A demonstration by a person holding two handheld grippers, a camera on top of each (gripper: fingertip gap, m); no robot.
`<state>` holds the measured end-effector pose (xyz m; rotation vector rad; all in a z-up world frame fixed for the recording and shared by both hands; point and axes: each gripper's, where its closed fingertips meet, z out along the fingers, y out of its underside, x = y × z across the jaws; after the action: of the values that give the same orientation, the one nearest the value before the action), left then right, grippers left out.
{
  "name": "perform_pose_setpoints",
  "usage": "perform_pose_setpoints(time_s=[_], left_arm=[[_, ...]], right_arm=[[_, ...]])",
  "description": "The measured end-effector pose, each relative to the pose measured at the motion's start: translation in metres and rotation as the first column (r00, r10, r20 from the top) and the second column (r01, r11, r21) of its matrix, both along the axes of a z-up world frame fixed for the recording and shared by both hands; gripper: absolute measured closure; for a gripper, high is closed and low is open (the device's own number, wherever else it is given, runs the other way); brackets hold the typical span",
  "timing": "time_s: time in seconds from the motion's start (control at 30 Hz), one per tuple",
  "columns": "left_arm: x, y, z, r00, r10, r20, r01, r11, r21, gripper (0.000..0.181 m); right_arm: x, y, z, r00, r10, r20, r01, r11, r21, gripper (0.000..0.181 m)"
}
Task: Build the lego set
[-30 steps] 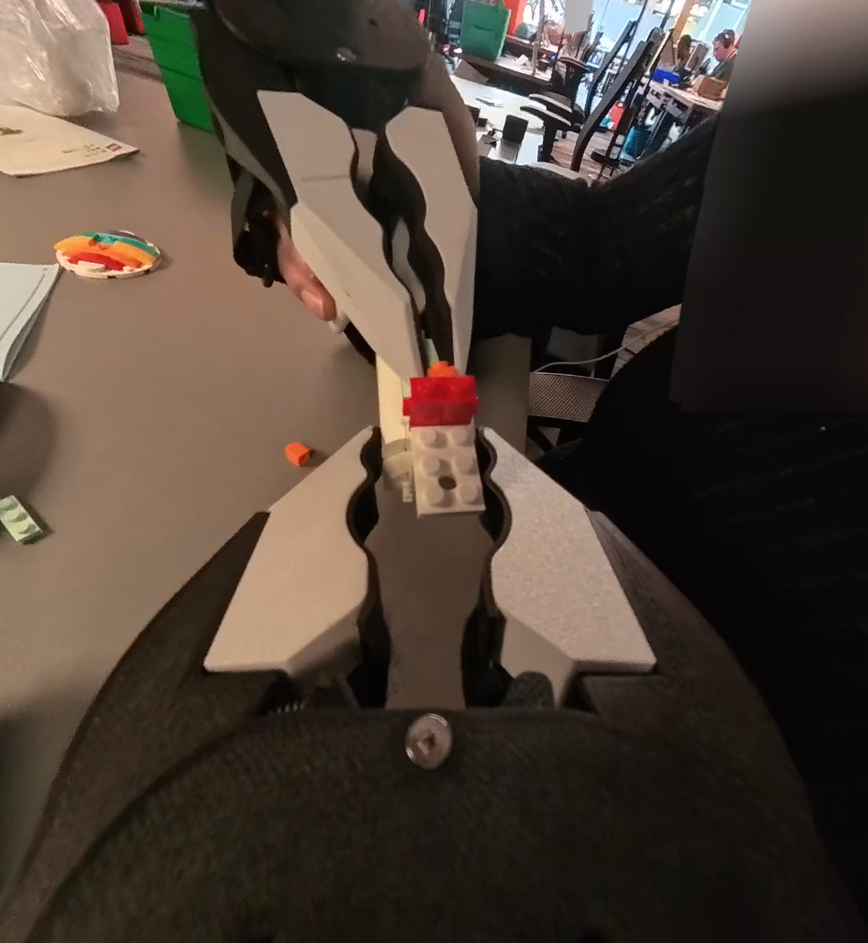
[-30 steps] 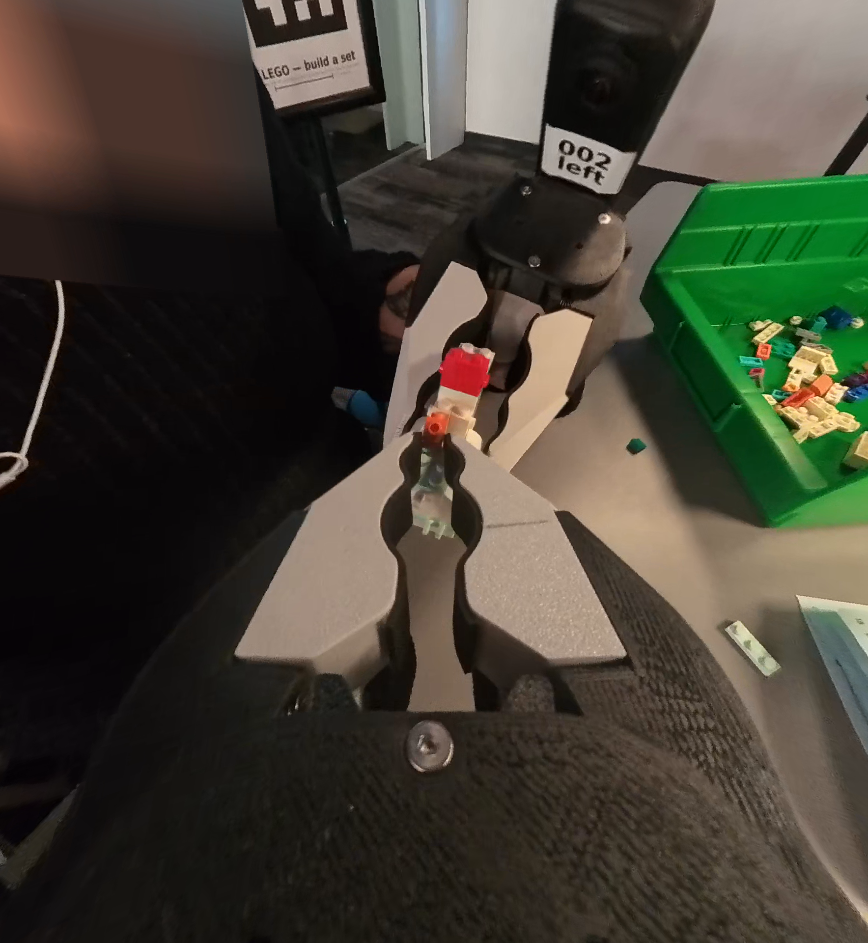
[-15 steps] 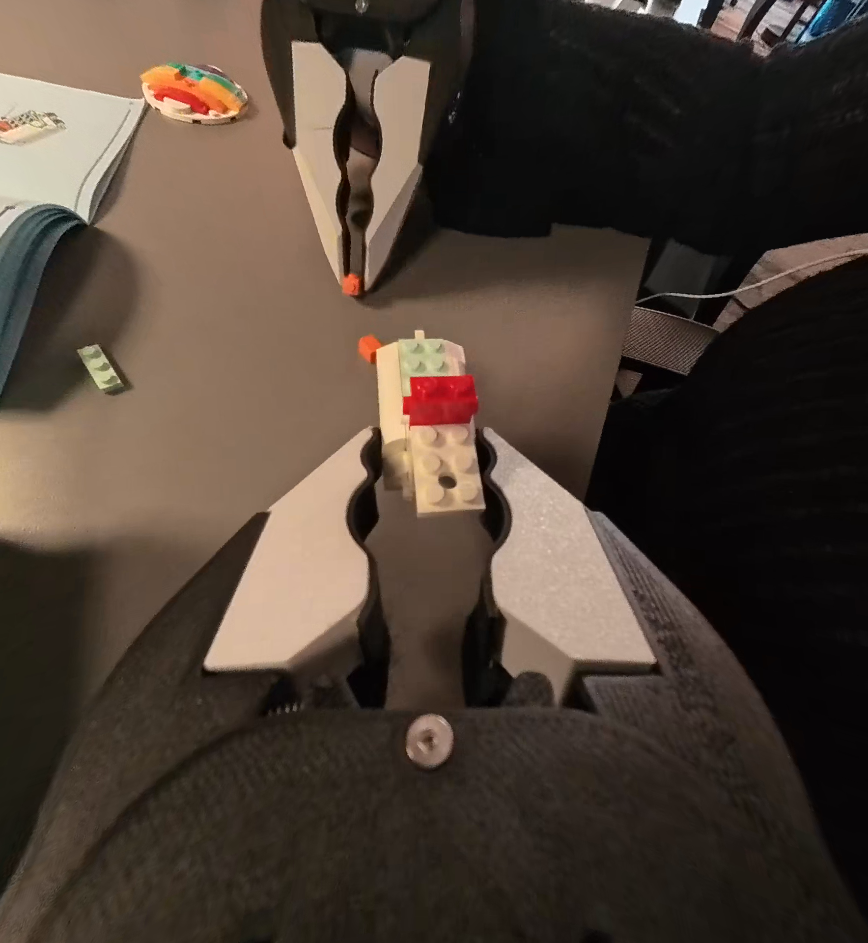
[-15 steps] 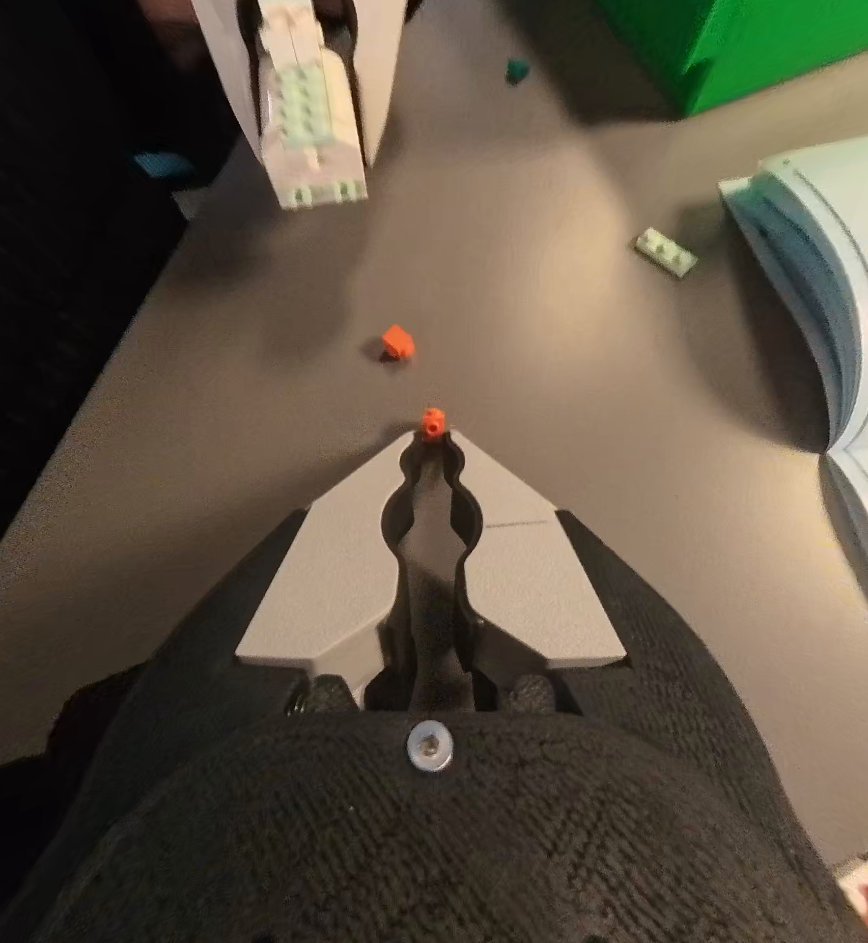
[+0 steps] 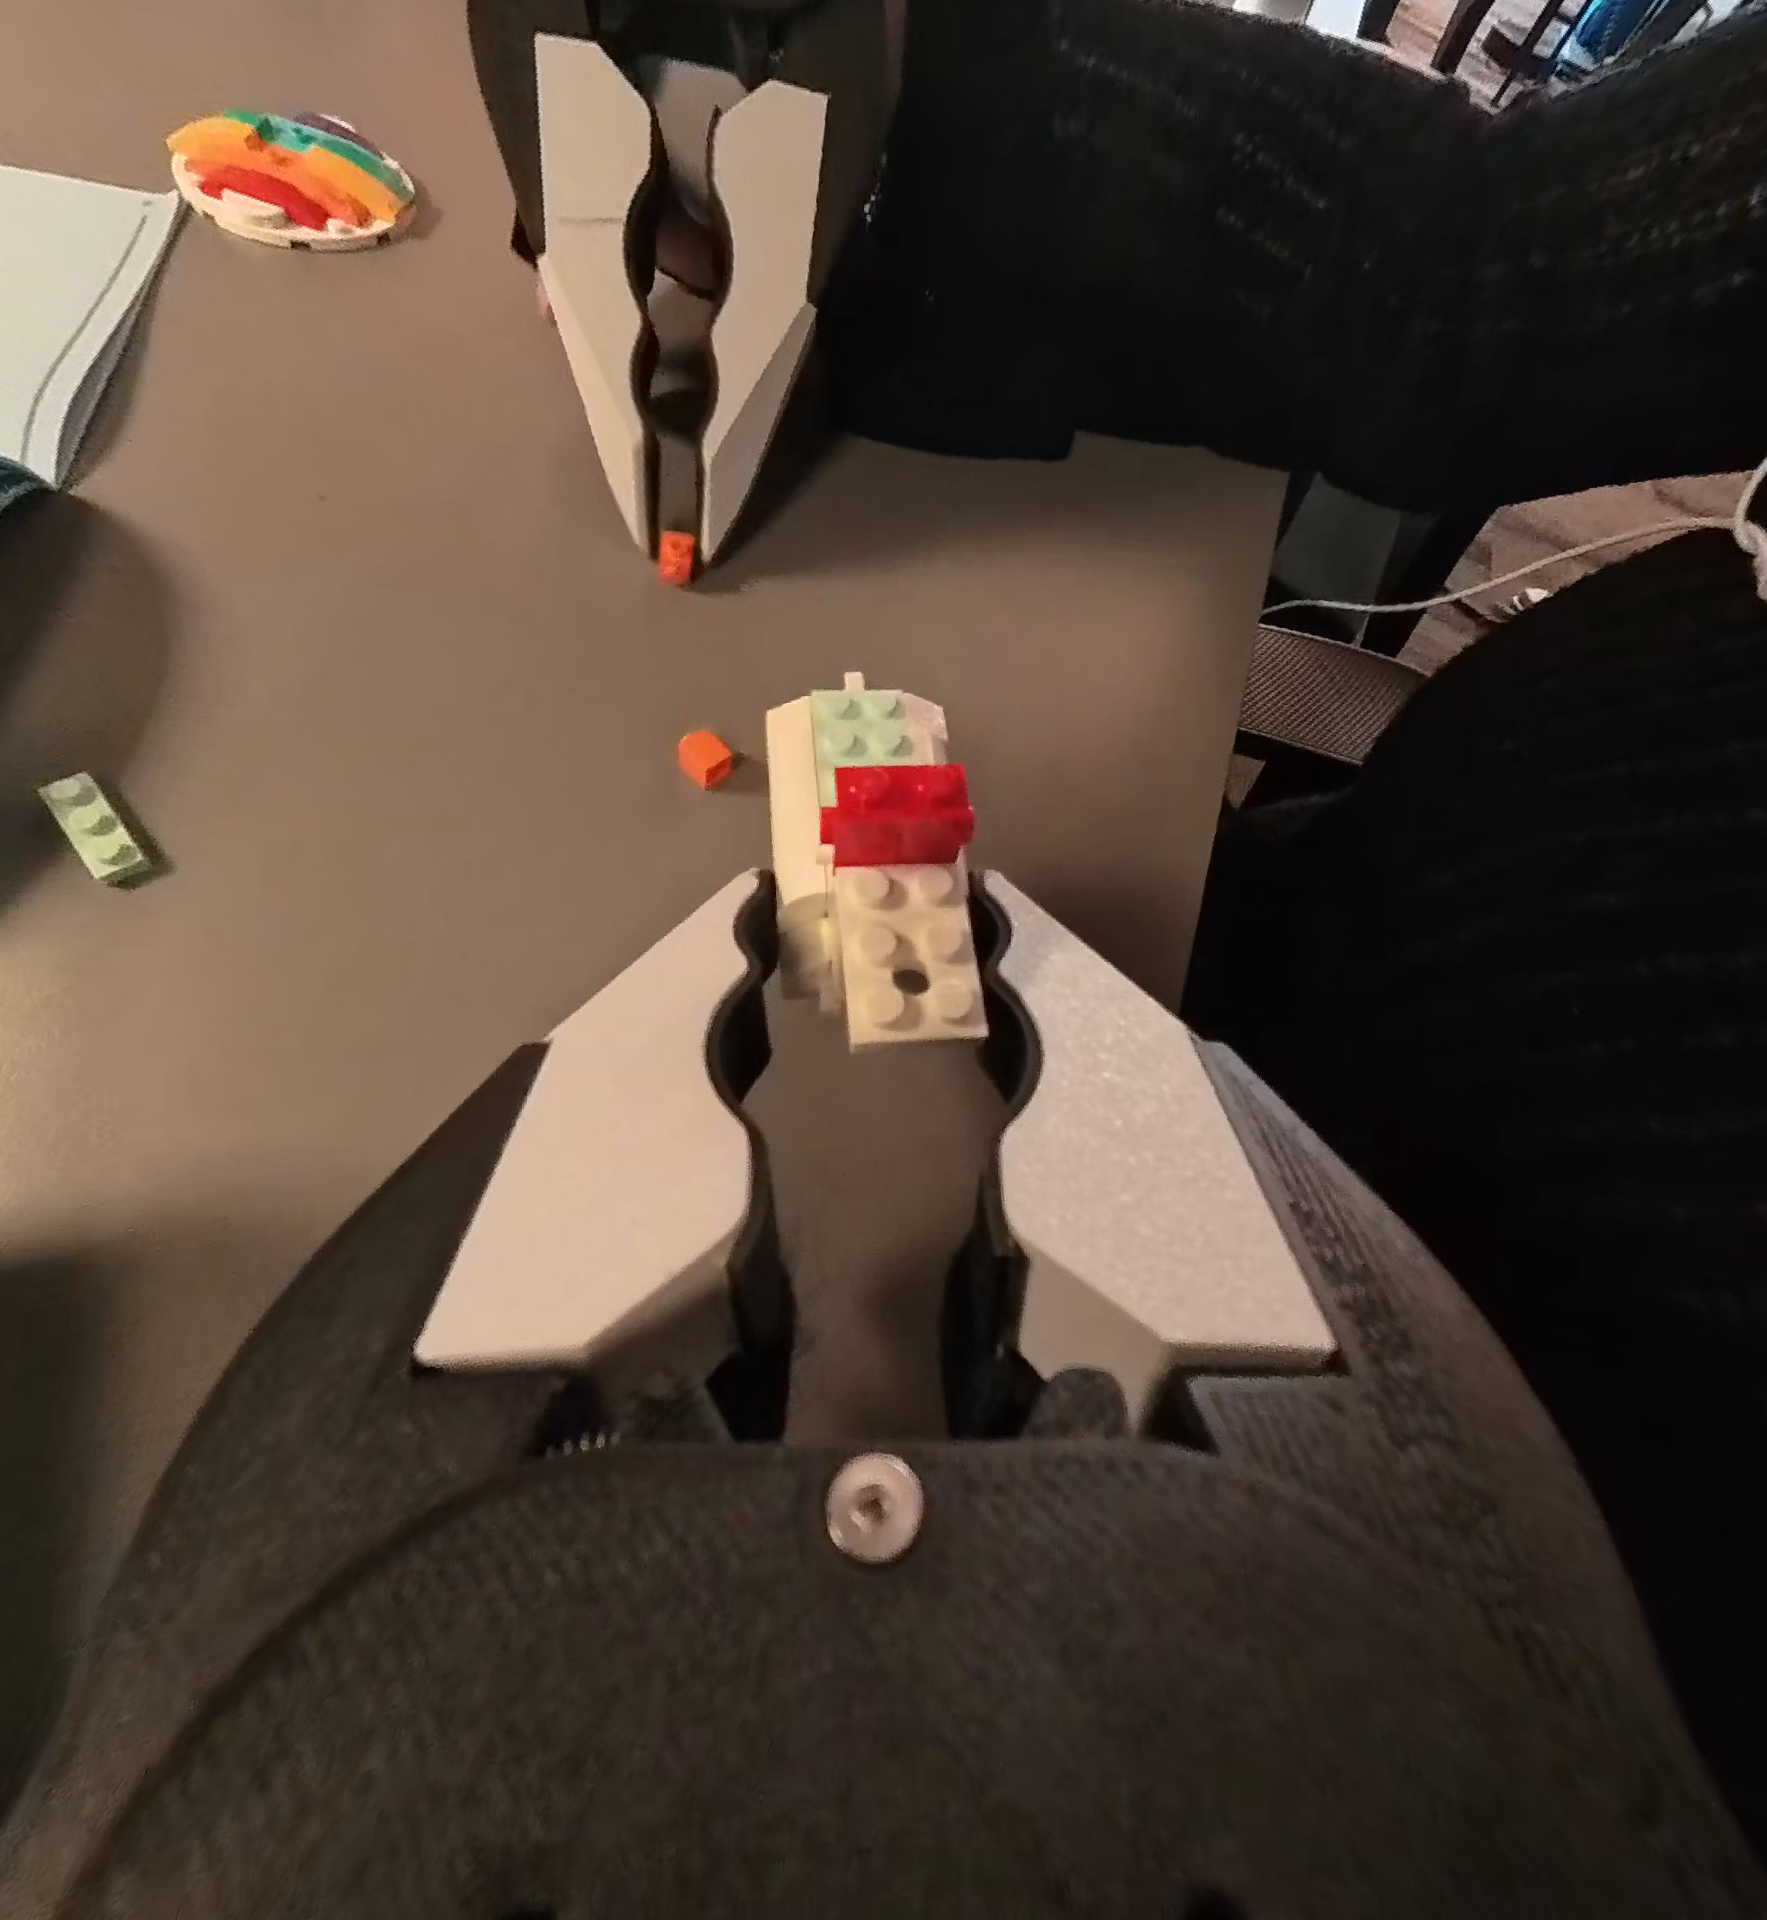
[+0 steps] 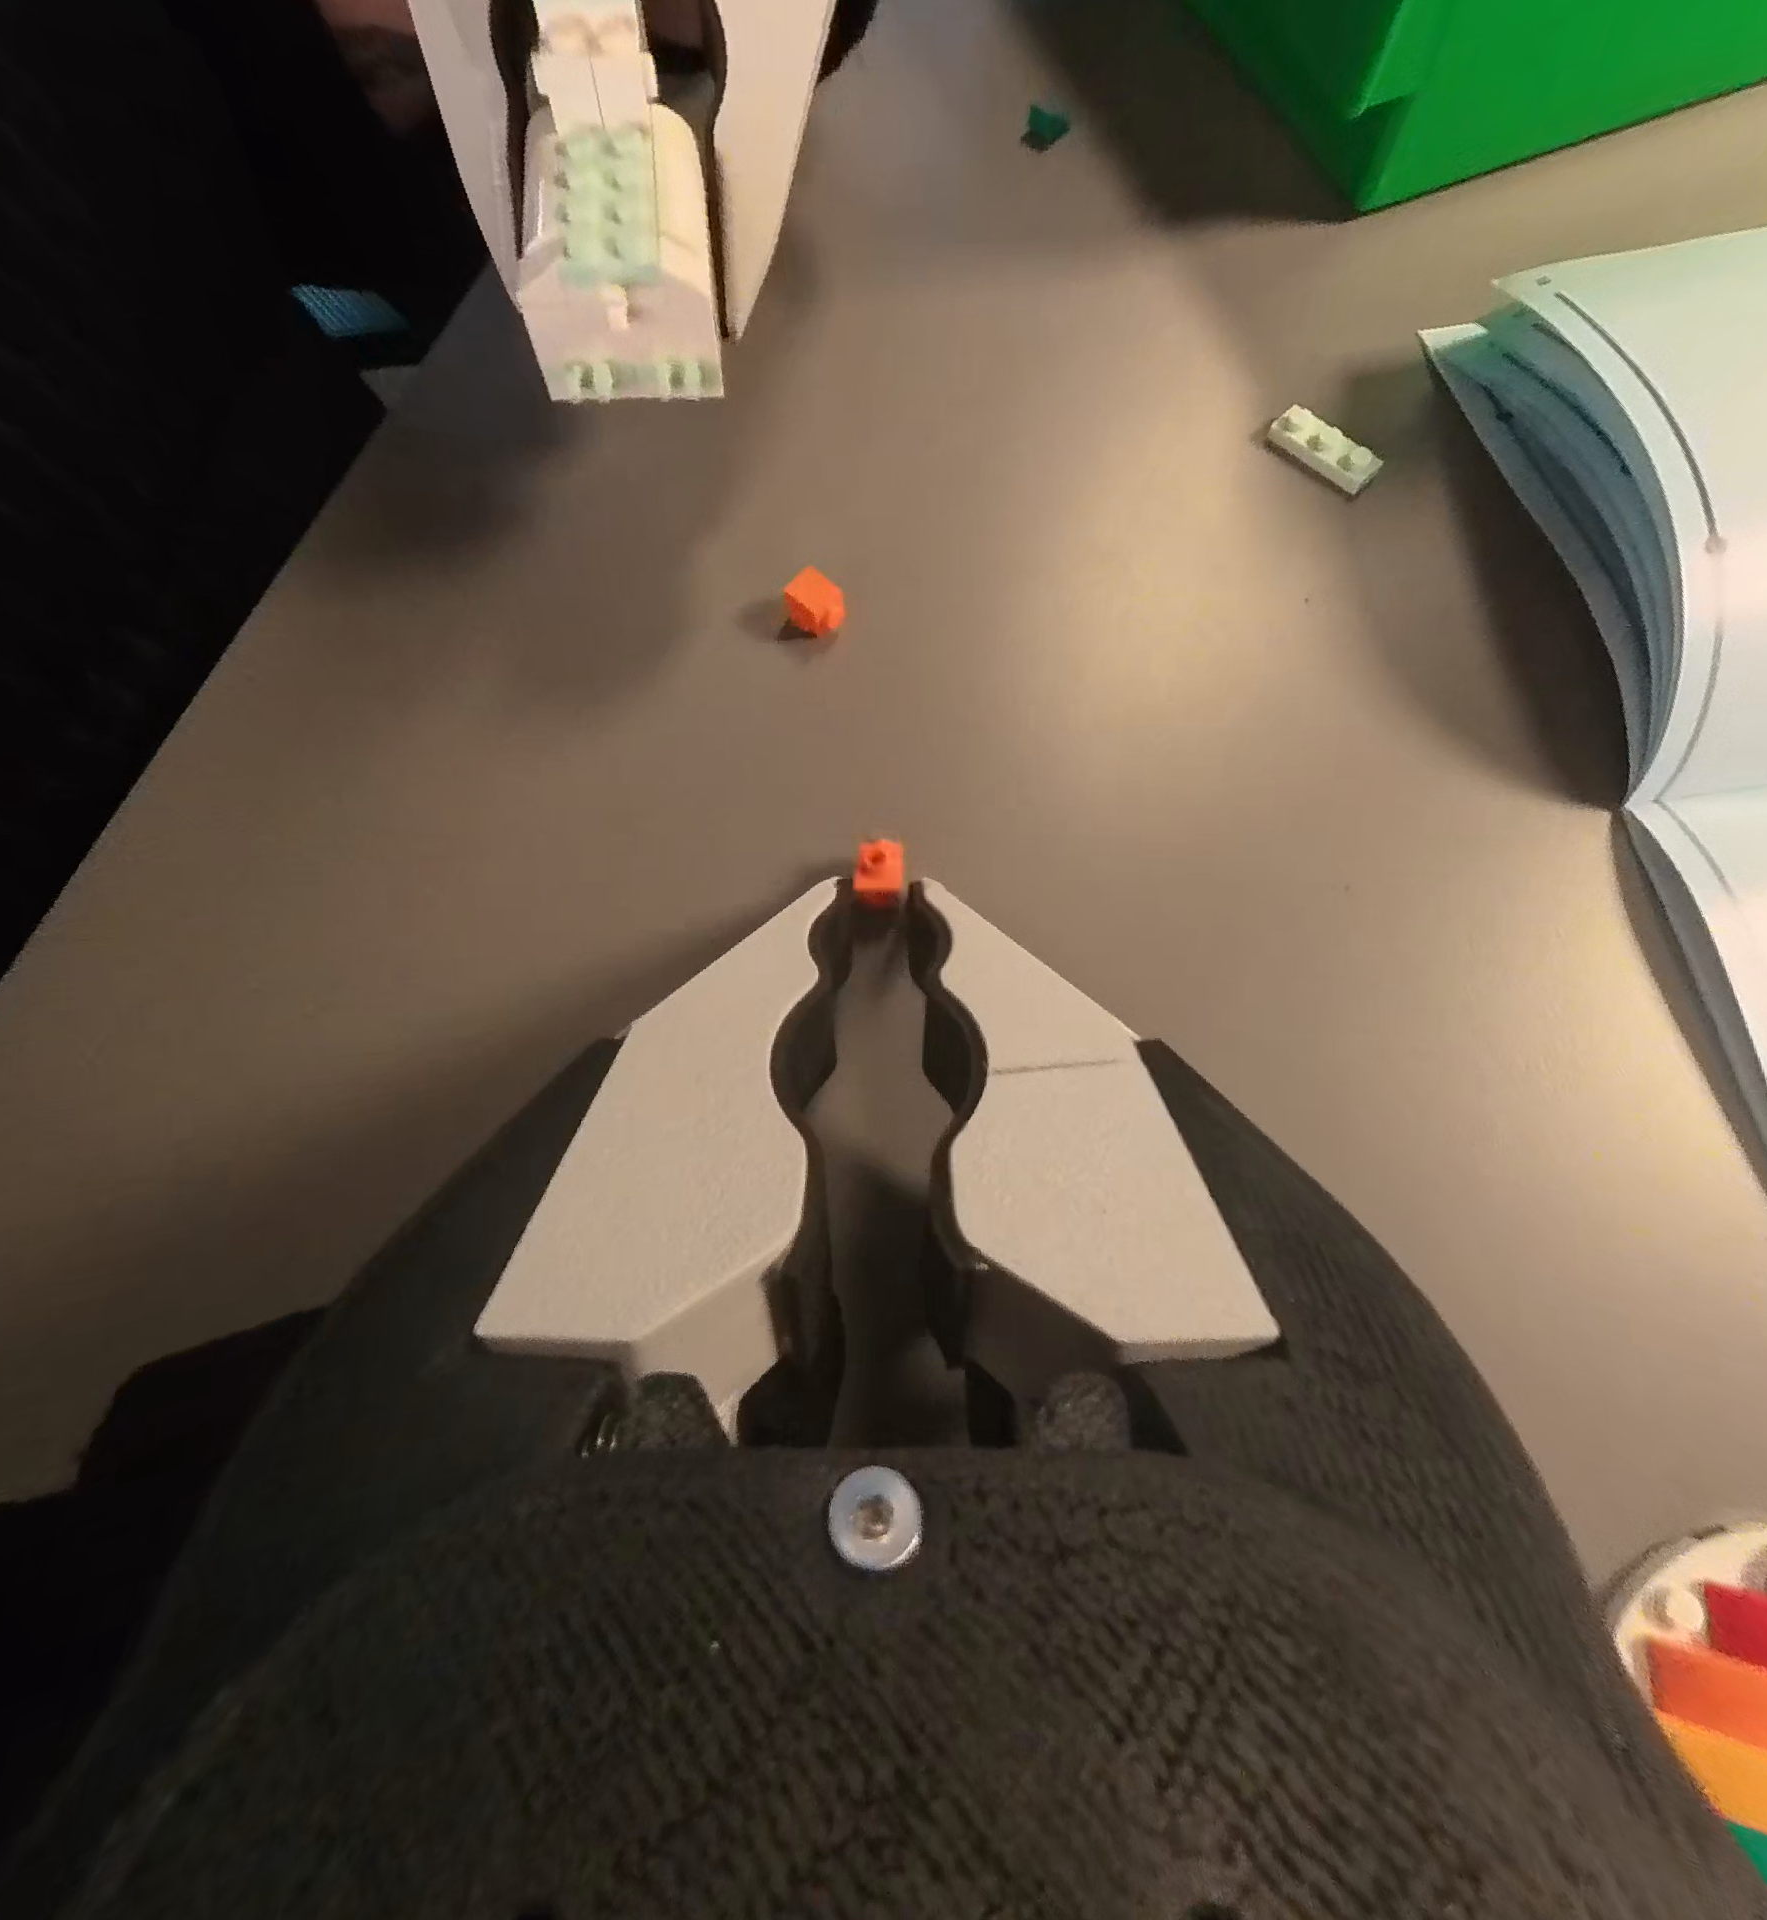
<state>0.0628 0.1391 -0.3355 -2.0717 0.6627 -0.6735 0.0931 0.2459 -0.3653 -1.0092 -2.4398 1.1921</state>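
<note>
My left gripper [image 5: 871, 891] is shut on a small lego model [image 5: 874, 831] of white, pale green and red bricks, held above the grey table near its edge. The model also shows in the right wrist view [image 6: 617, 239], between the left gripper's fingers [image 6: 754, 177]. My right gripper [image 6: 877, 883] is shut on a tiny orange lego piece [image 6: 877, 868] at its tips, low over the table. In the left wrist view the right gripper [image 5: 675, 540] points down with the orange piece [image 5: 675, 558]. A second loose orange piece [image 5: 704, 756] [image 6: 813, 601] lies on the table between the grippers.
An open instruction booklet [image 6: 1689, 520] [image 5: 17, 343] lies beside a pale green plate [image 6: 1326, 447] [image 5: 98, 831]. A round rainbow lego disc [image 5: 292, 182] [image 6: 1752, 1683], a green bin [image 6: 1481, 94] and a small teal piece [image 6: 1045, 123] are on the table. The table edge [image 5: 1222, 727] meets dark clothing. There is about 12 centimetres between the tips of the two grippers. The pale green plate [image 5: 98, 831] is about 12 centimetres from both grippers' fingertips. It turns up in the right wrist view [image 6: 1321, 430] as well.
The grippers, joined tip to tip a second ago, have drawn apart. The right gripper has lowered towards the table with the orange piece. The left still holds the model.
</note>
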Motion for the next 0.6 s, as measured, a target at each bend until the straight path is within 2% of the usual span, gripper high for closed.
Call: perform_pose_setpoints(time_s=[0.2, 0.33, 0.43, 0.6], left_arm=[[0.002, 0.000, 0.001, 1.000, -0.006, 0.004, 0.006, 1.000, -0.002, 0.146], [0.002, -0.002, 0.002, 1.000, -0.003, 0.018, 0.003, 1.000, 0.002, 0.146], [0.002, -0.003, 0.001, 1.000, -0.009, 0.015, 0.009, 1.000, -0.004, 0.145], [0.005, -0.003, 0.001, 1.000, -0.024, -0.017, 0.024, 1.000, -0.012, 0.145]], right_arm=[[0.002, 0.005, 0.001, 0.999, -0.042, -0.003, 0.042, 0.999, 0.025, 0.162], [0.004, -0.001, 0.013, 0.997, -0.072, -0.019, 0.073, 0.996, 0.057, 0.157], [0.003, -0.004, 0.012, 0.992, -0.103, 0.073, 0.091, 0.983, 0.159, 0.158], [0.001, -0.002, 0.000, 0.970, -0.090, 0.227, 0.004, 0.935, 0.355, 0.161]])
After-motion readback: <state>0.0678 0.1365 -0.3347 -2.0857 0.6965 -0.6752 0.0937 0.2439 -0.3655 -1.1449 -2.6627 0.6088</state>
